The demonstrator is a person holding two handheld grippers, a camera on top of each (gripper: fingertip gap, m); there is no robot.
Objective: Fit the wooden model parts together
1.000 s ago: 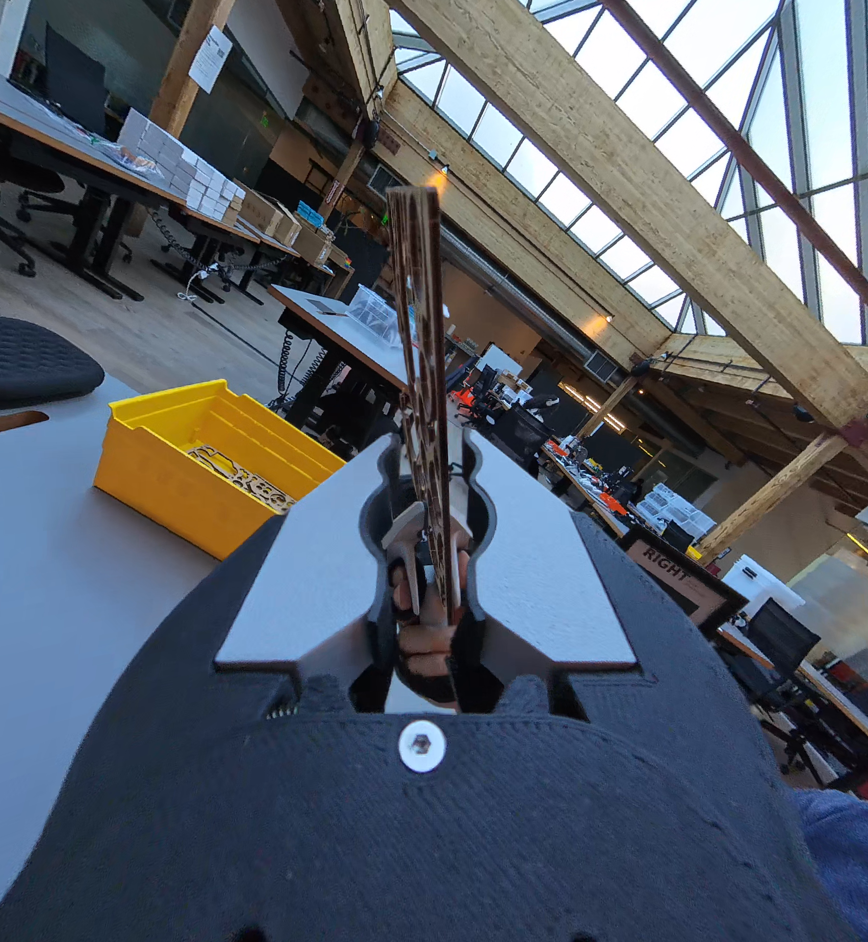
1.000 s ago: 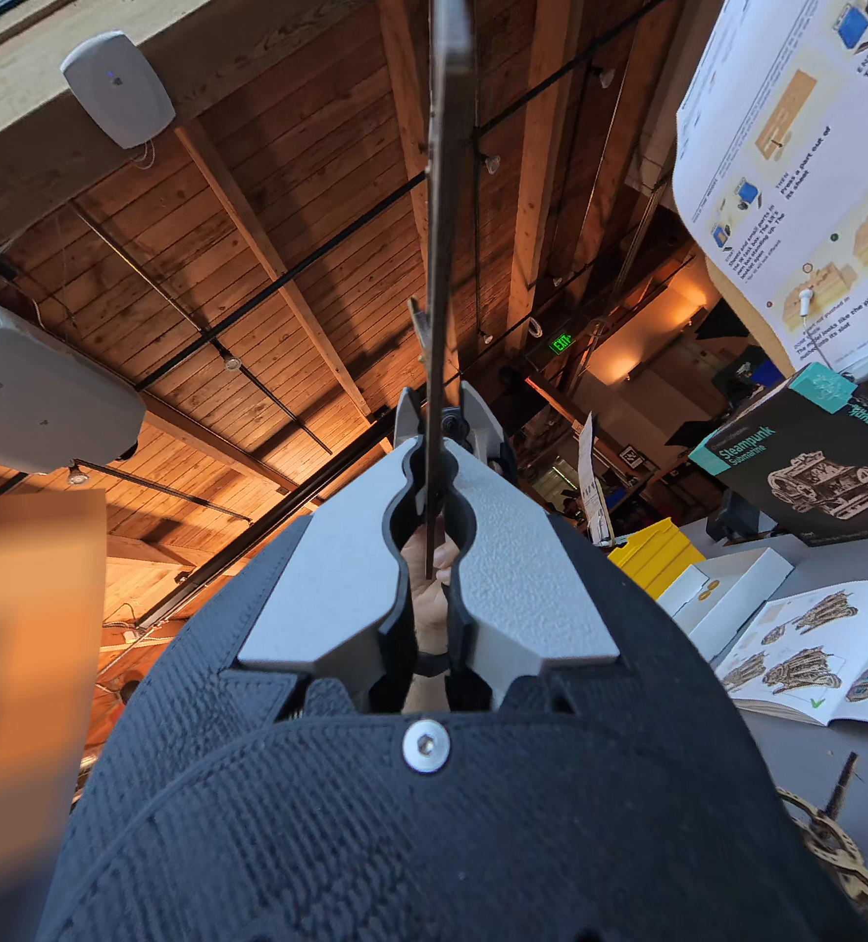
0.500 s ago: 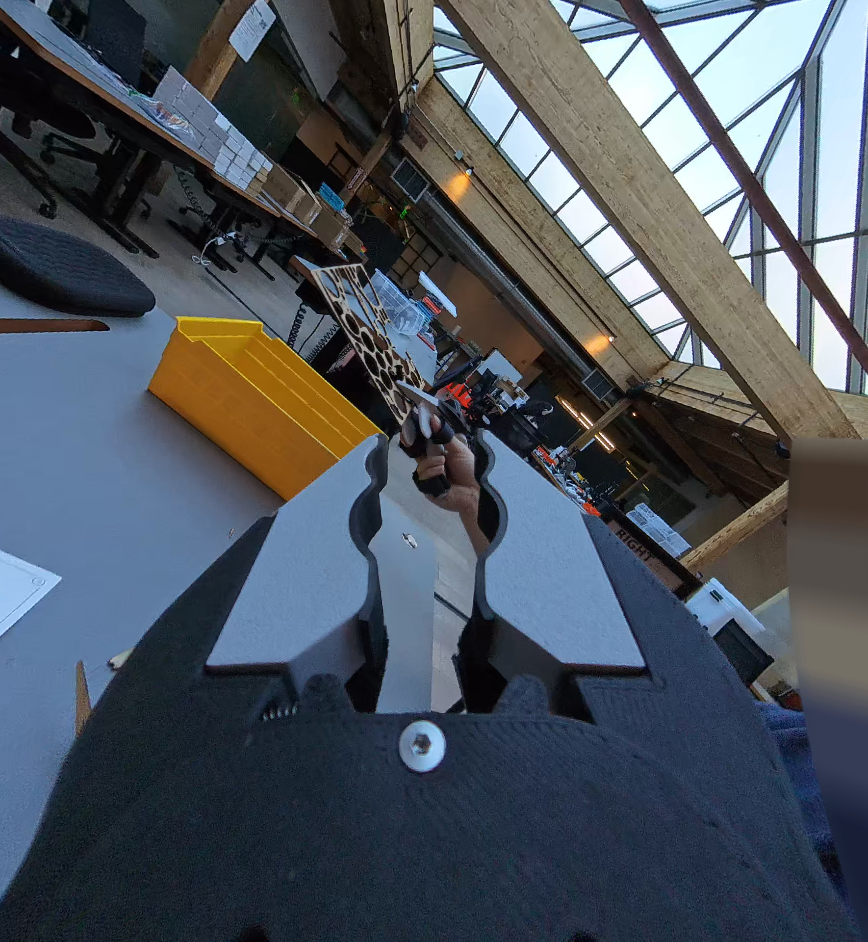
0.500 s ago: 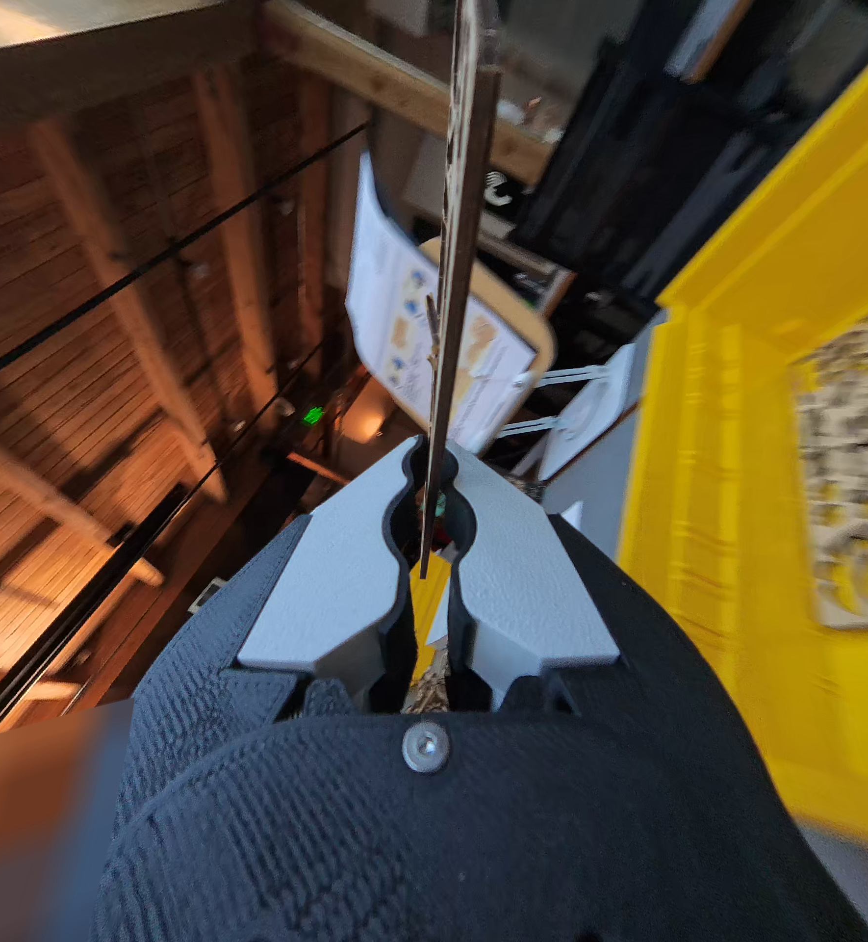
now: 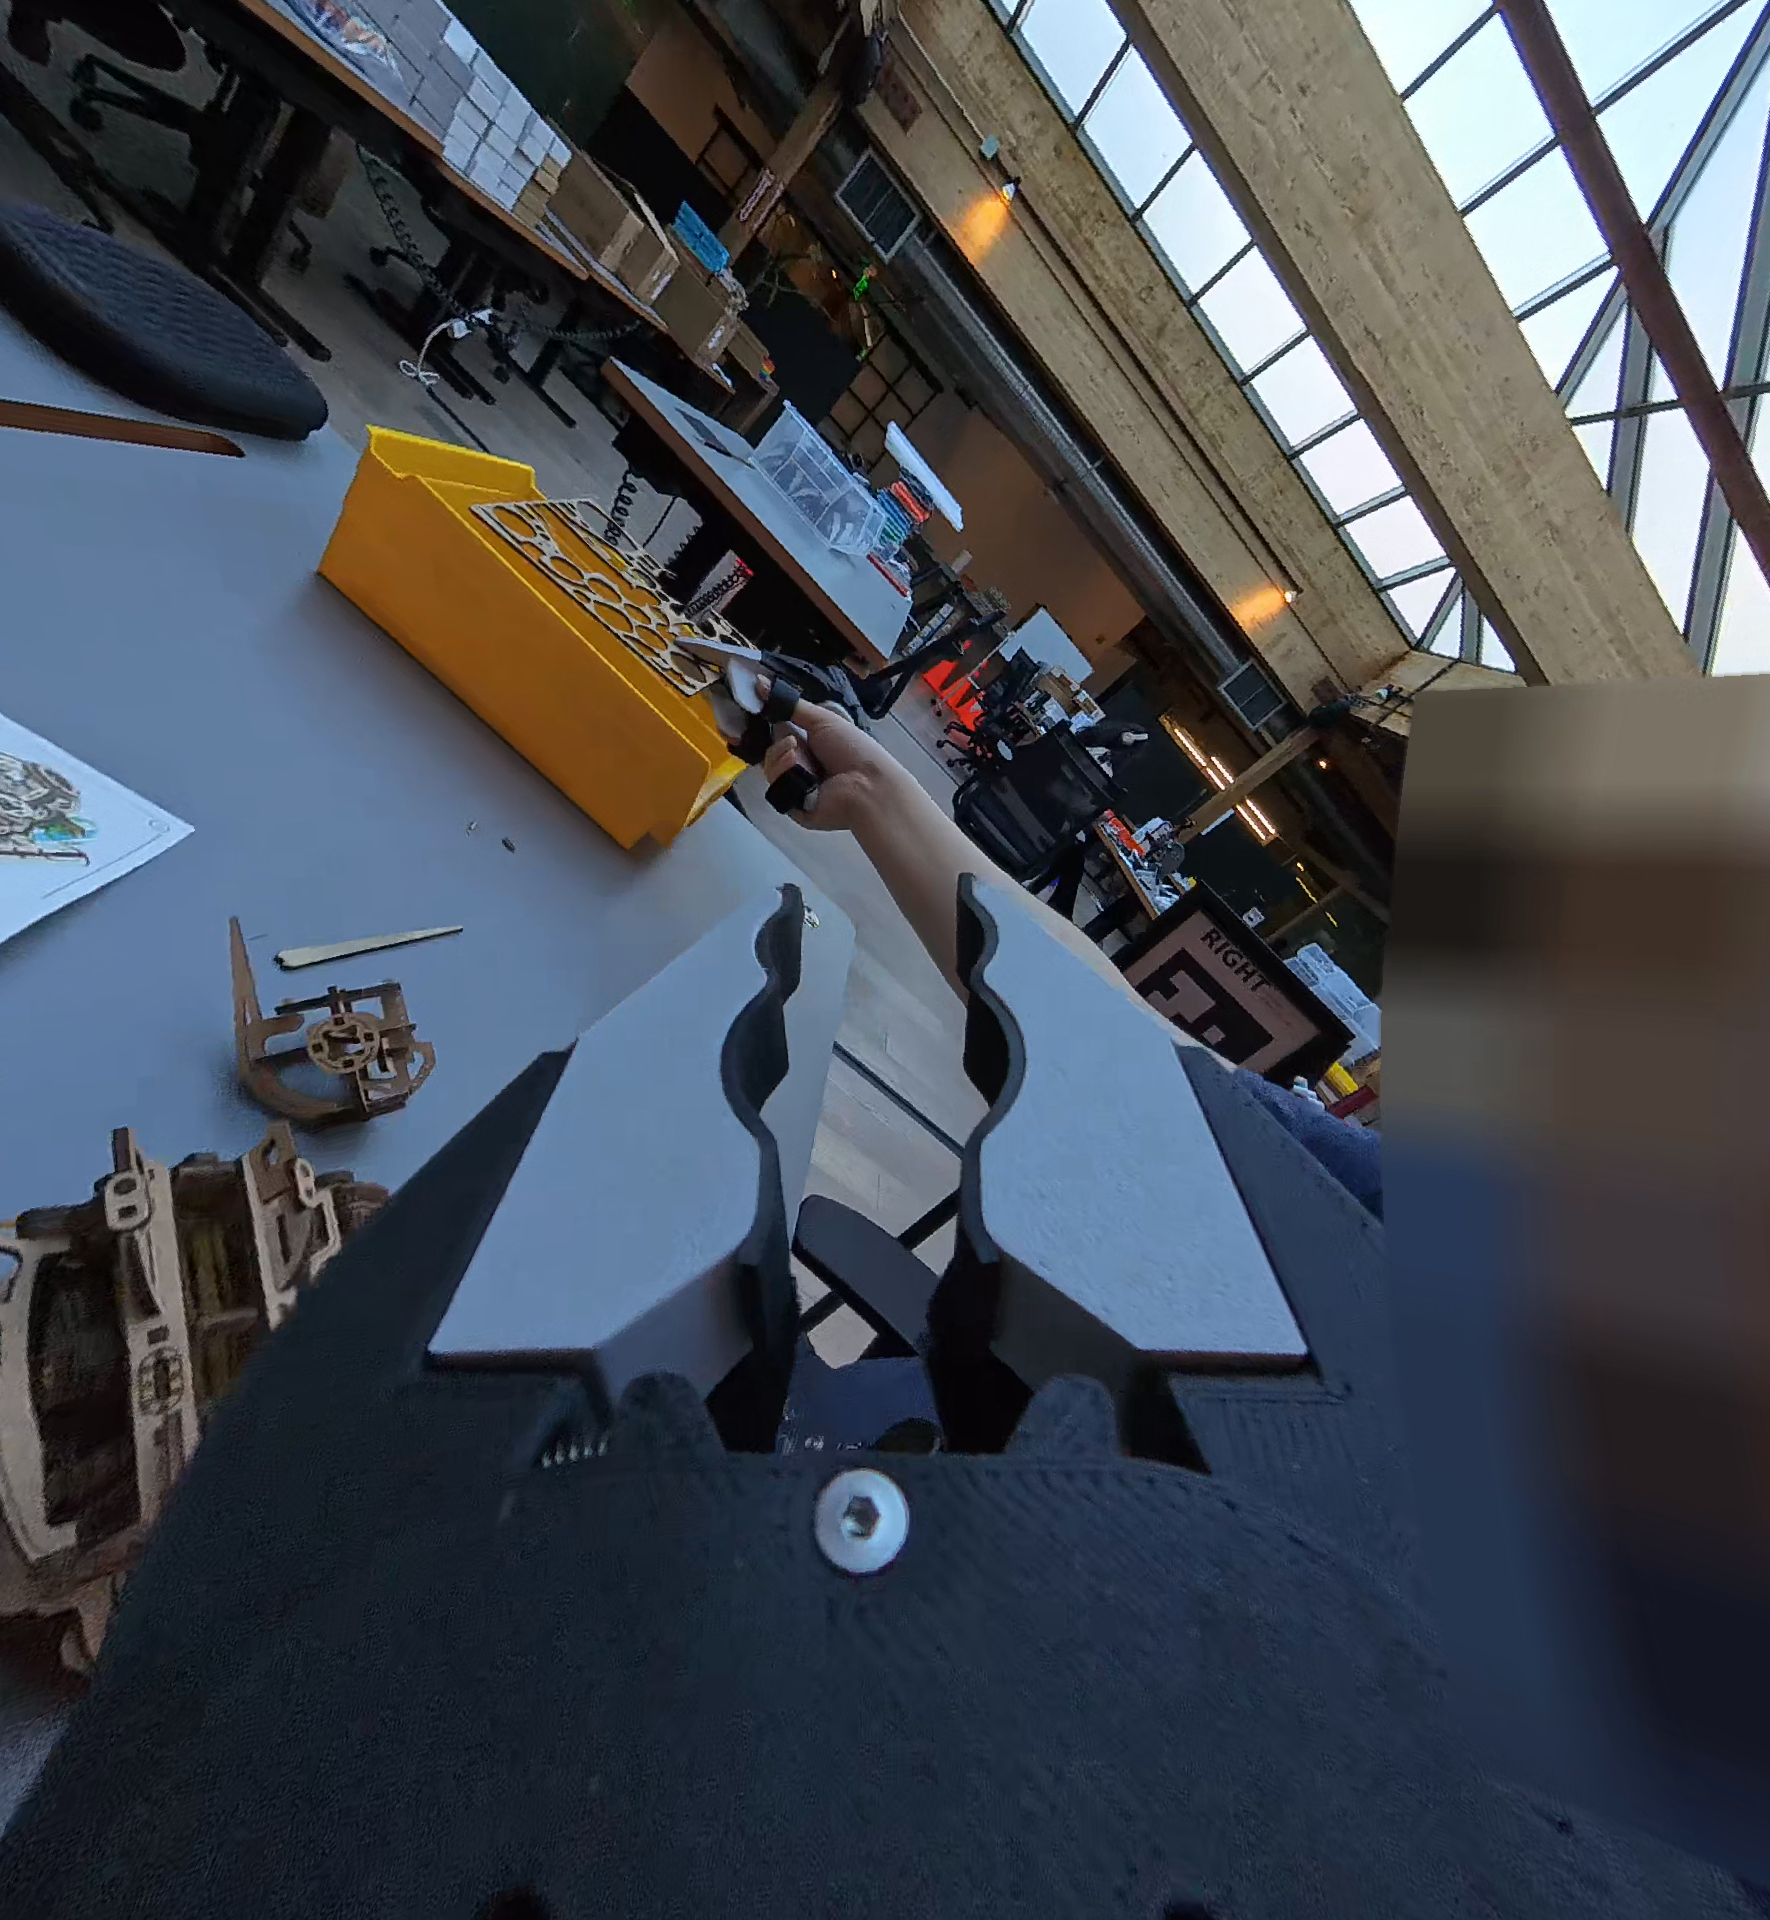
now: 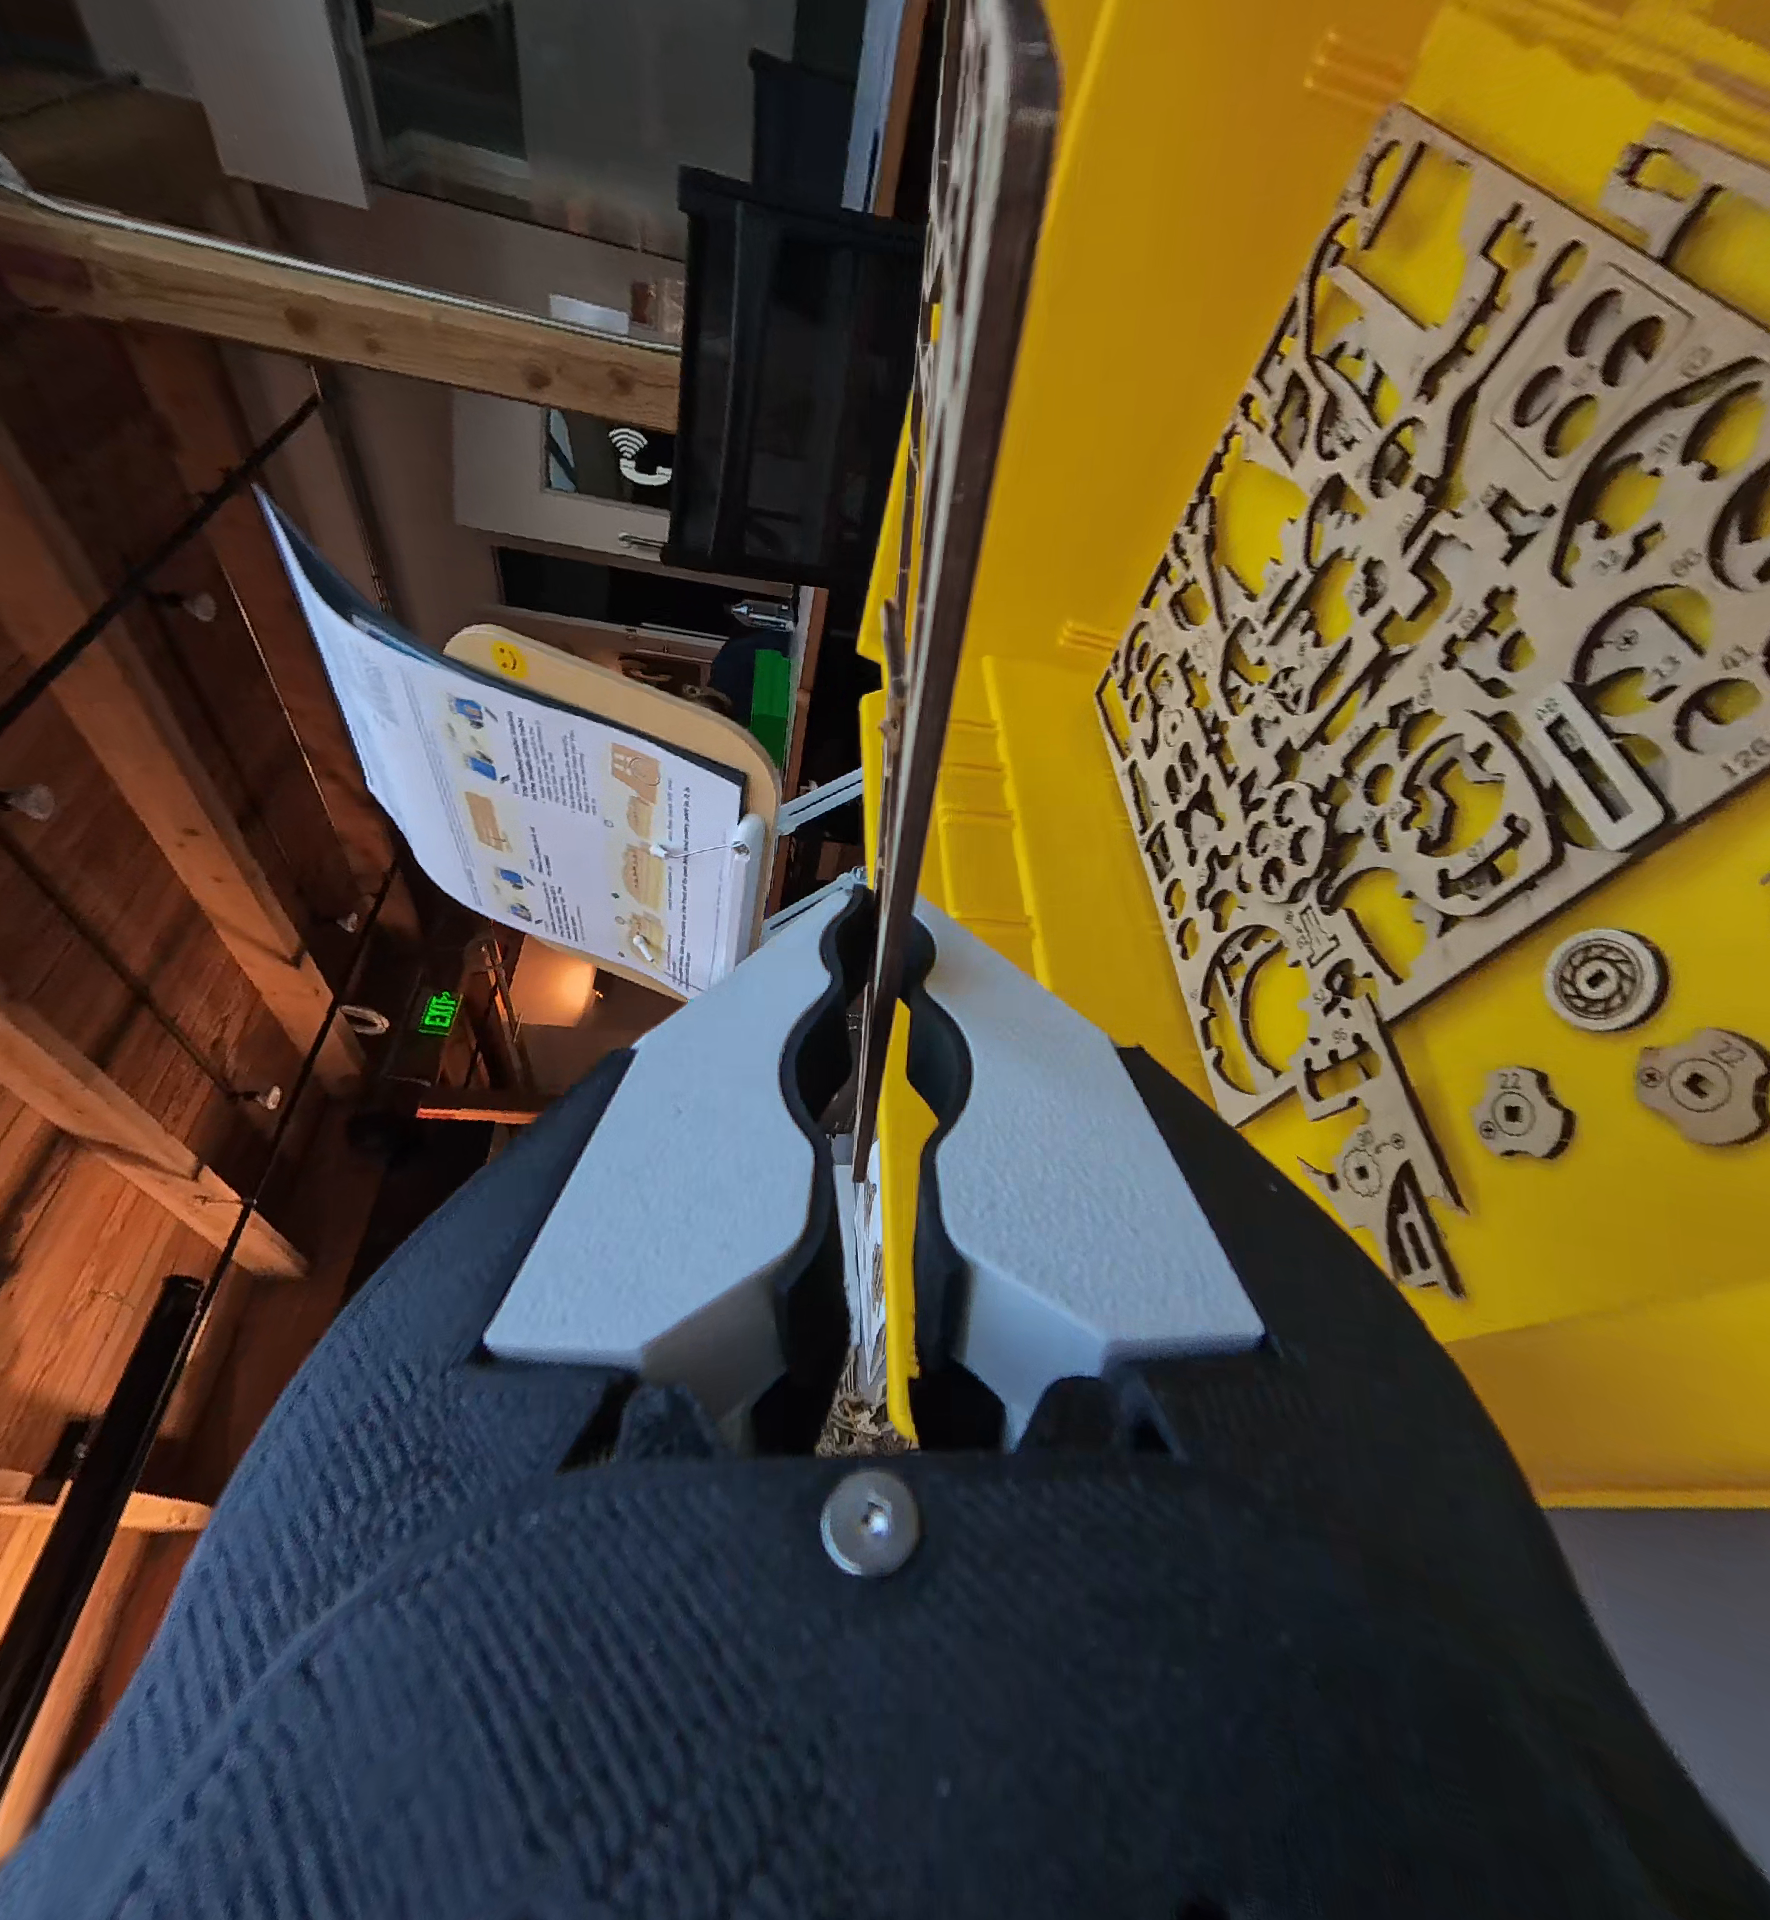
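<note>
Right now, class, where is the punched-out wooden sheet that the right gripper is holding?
The wooden sheet hangs over the yellow bin's far end in the left wrist view, pinched at its near corner by the right gripper, above another cut-out sheet lying inside.

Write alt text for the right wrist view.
The right gripper is shut on a thin punched-out wooden parts sheet, held edge-on over a yellow plastic bin. A second flat wooden cut-out sheet and loose wooden gear pieces lie inside.
</note>
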